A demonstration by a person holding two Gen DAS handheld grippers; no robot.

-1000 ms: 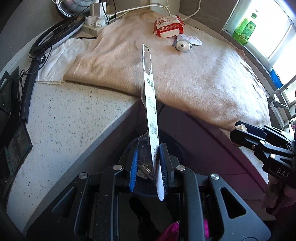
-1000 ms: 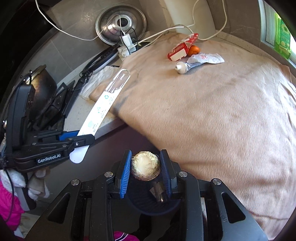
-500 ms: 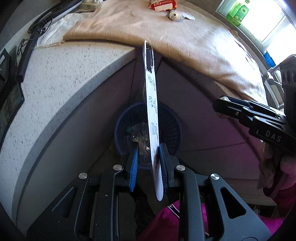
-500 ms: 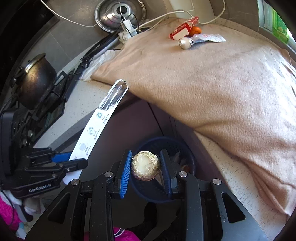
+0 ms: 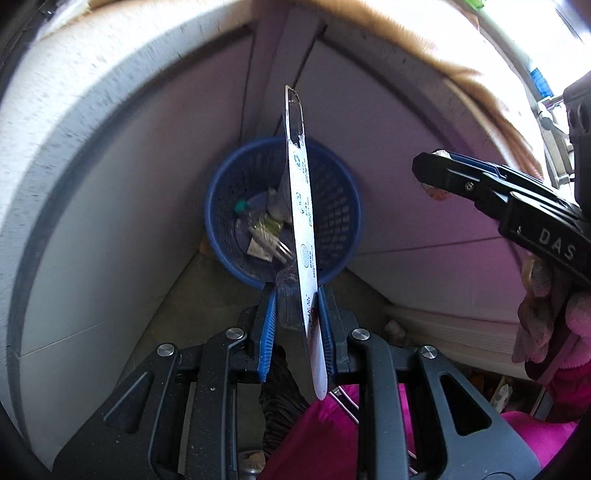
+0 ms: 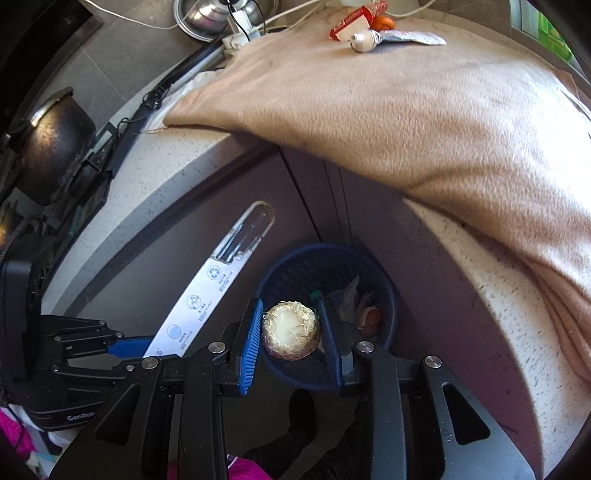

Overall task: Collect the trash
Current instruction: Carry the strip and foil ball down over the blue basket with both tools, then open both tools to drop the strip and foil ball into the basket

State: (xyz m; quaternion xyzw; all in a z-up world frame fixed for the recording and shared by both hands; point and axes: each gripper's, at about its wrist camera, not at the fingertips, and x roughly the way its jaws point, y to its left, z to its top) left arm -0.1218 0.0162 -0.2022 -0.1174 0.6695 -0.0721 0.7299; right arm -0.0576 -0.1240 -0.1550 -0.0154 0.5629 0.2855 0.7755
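Left view: the left gripper (image 5: 294, 314) is clamped on a long white wrapper (image 5: 303, 236), held on edge and pointing up the middle of the frame. The blue bin (image 5: 334, 210) sits right behind it, so I think a drop is coming.

Right view: the right gripper (image 6: 291, 345) squeezes a round husk ball (image 6: 291, 330) at lower middle, above the bin (image 6: 384, 280). More trash (image 6: 364, 27) lies on the cloth (image 6: 406, 110) at the top.
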